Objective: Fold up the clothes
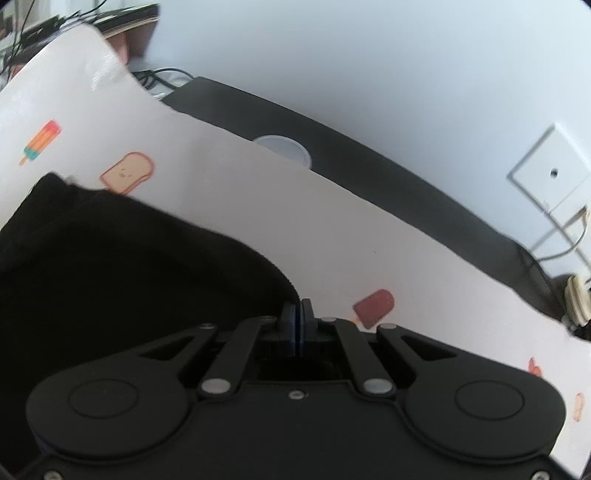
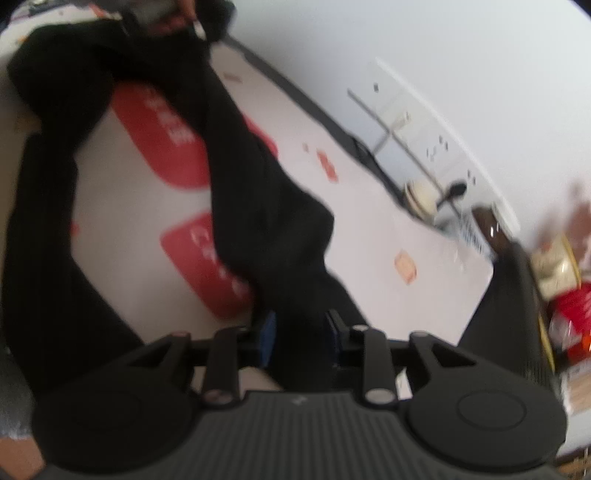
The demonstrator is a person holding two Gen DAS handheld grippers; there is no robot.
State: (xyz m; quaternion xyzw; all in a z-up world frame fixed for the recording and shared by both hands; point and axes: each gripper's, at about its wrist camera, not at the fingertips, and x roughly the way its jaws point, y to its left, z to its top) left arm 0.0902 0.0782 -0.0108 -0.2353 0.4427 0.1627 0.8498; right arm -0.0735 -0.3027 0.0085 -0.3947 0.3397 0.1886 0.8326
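Note:
A black garment [image 1: 129, 266] lies on a white tablecloth [image 1: 258, 206] printed with ice lollies and toast. In the left wrist view my left gripper [image 1: 300, 306] is shut, and the garment's ribbed hem runs right up into its fingertips. In the blurred right wrist view the same garment [image 2: 258, 184] stretches as a long strip across the tablecloth [image 2: 369, 221] and its red patches. My right gripper [image 2: 300, 328] has its jaws apart, and a fold of the black cloth lies loosely between the two blue pads.
A black table edge [image 1: 369, 155] with a white round lid [image 1: 284, 147] runs behind the cloth, below a pale wall. Tape rolls [image 2: 421, 199] and red packaging [image 2: 569, 314] crowd the right end. A hand [image 2: 166, 14] shows blurred at the garment's far end.

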